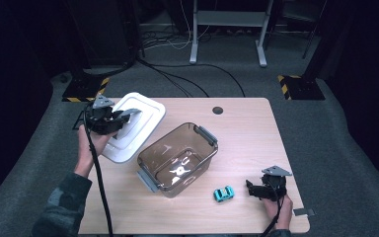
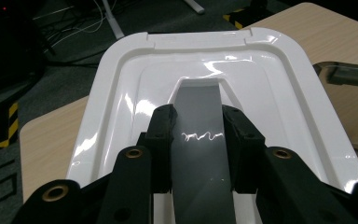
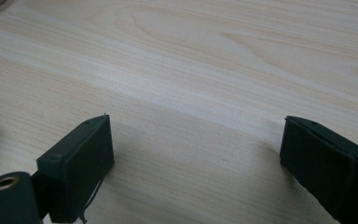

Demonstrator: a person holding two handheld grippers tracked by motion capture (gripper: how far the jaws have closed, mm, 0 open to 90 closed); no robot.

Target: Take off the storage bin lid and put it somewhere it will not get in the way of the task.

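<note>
The left claw (image 1: 128, 114) is clamped on the white lid's (image 1: 143, 121) grey handle at ten o'clock; carry it level, square over the brown tub (image 1: 177, 160), while the right claw (image 1: 250, 187) idles apart

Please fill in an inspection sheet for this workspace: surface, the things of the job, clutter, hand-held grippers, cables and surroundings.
Surface: light wooden table, with a round dark hole near the far edge.
Job's things: white lid, at the table's left edge, held off the container; clear brown container, open, near the middle.
Clutter: small teal toy car beside the container; small grey piece at the right edge.
Grippers: left hand-held gripper shut on the white lid's grey centre handle; right hand-held gripper open, nothing between its jaws, low over the table.
Cables: black cable trails from the left gripper; more cables on the floor.
Surroundings: grey carpet, metal stand legs, yellow-black striped bases.
</note>
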